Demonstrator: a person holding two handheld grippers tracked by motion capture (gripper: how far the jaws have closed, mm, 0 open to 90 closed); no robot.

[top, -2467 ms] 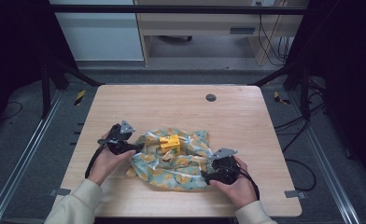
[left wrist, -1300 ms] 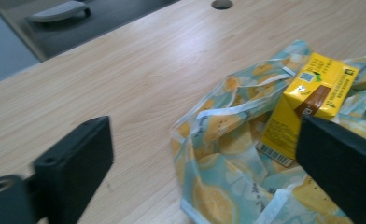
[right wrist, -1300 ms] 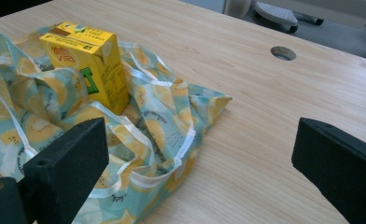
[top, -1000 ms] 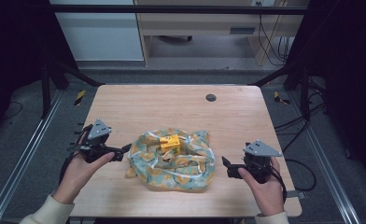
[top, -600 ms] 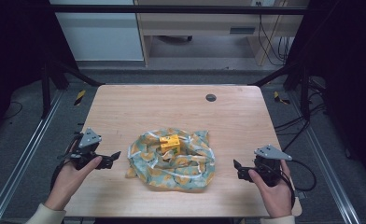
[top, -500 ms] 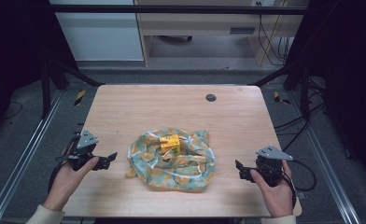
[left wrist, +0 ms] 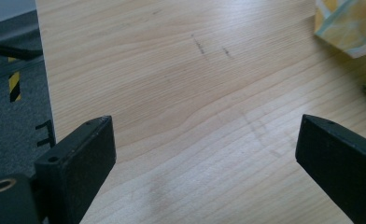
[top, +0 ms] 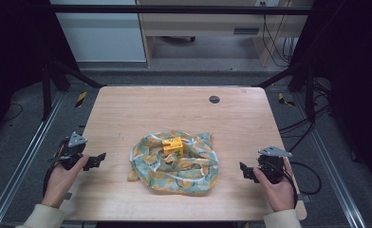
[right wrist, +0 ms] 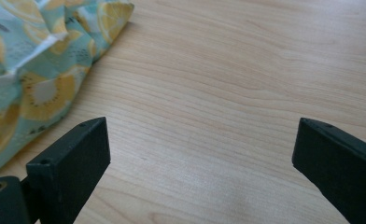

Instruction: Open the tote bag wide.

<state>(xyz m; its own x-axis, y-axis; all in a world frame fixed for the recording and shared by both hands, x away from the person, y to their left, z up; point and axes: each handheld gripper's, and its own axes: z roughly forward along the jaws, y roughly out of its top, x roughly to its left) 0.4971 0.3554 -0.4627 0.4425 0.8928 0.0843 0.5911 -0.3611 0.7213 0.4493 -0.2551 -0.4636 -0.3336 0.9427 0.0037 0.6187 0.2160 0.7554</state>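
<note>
Both tools spread, empty: left tool [top: 97, 160], right tool [top: 244, 171] | fruit-print cloth [top: 174, 164] bunched round yellow block [top: 172, 145] | pinch 2 opposite hems low against tabletop [top: 141, 107]

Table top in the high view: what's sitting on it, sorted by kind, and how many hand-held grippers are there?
Patterned cloth: 1
Yellow block on the cloth: 1
Hand-held grippers, left hand-held gripper and right hand-held gripper, both open and empty: 2
Total: 4
</note>
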